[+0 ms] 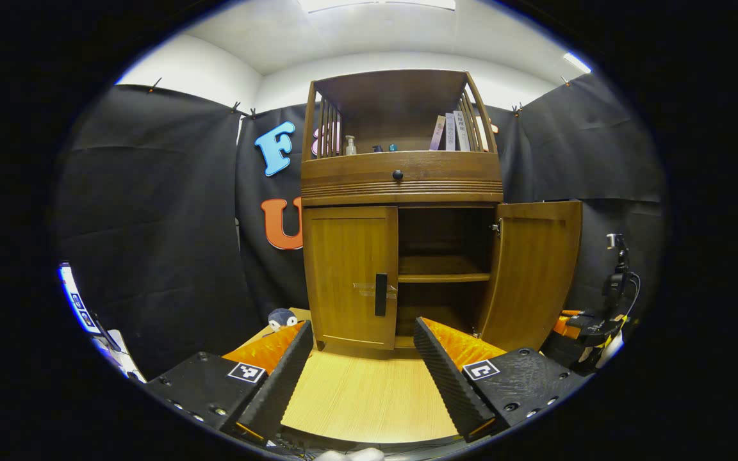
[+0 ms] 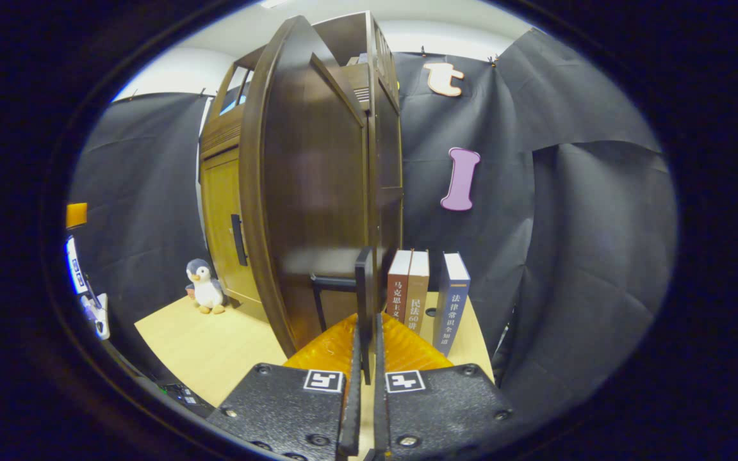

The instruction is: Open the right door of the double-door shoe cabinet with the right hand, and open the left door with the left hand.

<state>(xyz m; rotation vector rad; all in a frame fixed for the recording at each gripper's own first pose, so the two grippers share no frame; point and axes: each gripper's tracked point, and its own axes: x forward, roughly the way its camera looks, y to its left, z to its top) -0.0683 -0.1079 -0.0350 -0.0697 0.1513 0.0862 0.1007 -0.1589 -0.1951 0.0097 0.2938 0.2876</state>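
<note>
We have the right door (image 1: 535, 272) swung well open, with our right gripper (image 2: 365, 333) clamped narrowly on its black handle (image 2: 364, 282). The left door (image 1: 350, 275) sits closed at 12 o'clock ahead of our left gripper (image 1: 366, 349), whose fingers spread wide and hold nothing. The risk we see: pulling the right door further could knock the standing books (image 2: 430, 298) at 1 o'clock. Our left gripper could also miss the slim left door handle (image 1: 380, 294) and scrape the panel.
</note>
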